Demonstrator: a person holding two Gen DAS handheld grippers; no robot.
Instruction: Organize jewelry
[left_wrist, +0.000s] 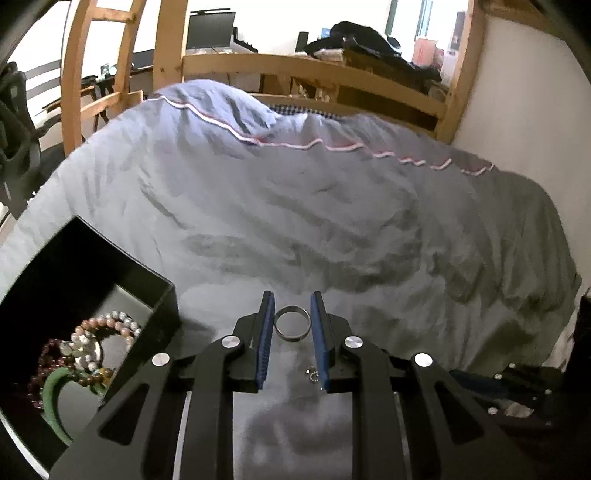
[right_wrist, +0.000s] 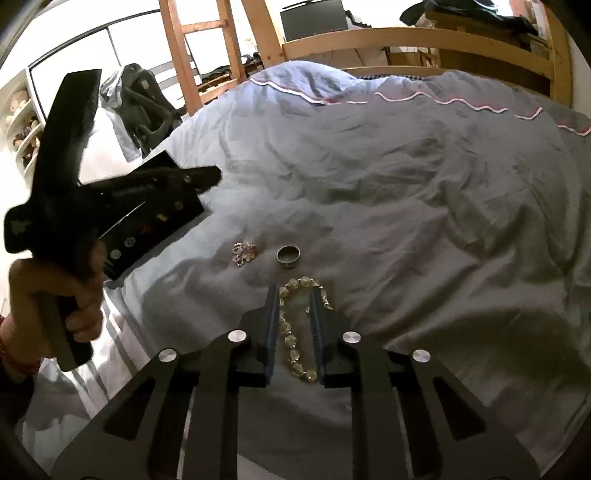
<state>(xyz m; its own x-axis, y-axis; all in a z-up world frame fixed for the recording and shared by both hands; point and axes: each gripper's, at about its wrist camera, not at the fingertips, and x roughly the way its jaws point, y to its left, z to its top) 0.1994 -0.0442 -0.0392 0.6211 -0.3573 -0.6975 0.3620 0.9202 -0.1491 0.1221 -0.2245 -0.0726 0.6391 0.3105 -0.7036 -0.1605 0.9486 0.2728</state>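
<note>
Clamped in my left tongs (left_wrist: 292, 325) sits a silver ring (left_wrist: 291, 324), the black box (left_wrist: 162, 295) at nine o'clock its likely drop, while my right tongs (right_wrist: 293, 321) pinch the amber bead bracelet (right_wrist: 295, 332) on the bed (right_wrist: 406, 184).

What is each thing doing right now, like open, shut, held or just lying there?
Left tongs: shut on the silver ring.
Right tongs: narrow, one strand between them; grip unclear.
Yellow bead bracelet: lying on the duvet.
Second ring: lying loose.
Sparkly trinket: lying loose.
Black box: open, with bead bracelets inside.
</note>
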